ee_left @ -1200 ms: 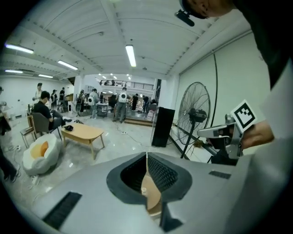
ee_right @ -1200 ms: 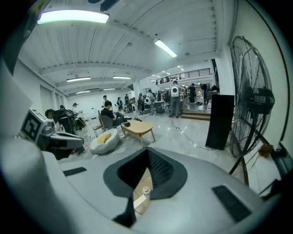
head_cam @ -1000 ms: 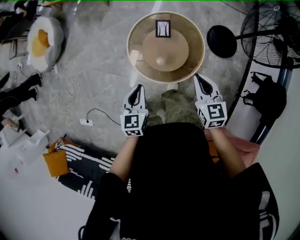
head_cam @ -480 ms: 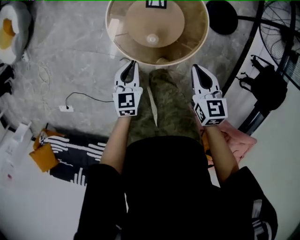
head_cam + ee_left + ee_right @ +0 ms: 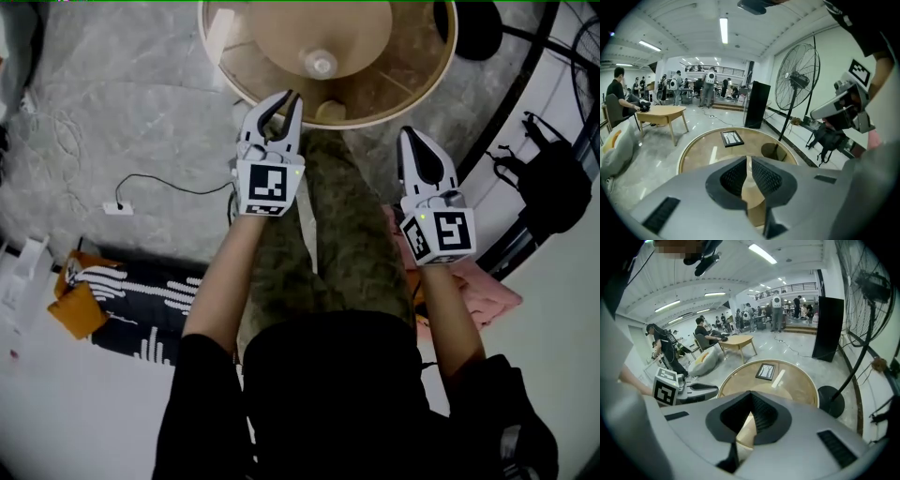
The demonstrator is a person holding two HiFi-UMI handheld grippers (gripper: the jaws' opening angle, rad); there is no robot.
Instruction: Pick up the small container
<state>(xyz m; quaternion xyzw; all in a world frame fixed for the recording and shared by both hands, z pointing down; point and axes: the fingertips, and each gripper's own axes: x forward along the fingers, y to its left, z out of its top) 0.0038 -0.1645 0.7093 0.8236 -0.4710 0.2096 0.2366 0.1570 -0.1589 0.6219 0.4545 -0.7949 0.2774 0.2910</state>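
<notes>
Black-framed picture (image 5: 731, 138) outside head view

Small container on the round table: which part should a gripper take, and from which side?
Probably its side wall, from above on the near side. The small container looks round and upright, alone, central on the round table, so opened jaws could straddle it. The left gripper and right gripper are shut.

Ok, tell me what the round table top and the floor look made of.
Round table top: probably glass, glossy; it reflects a light streak and shows a tan disc beneath. Floor: grey veined stone or stone-look tile, polished by its sheen.
</notes>
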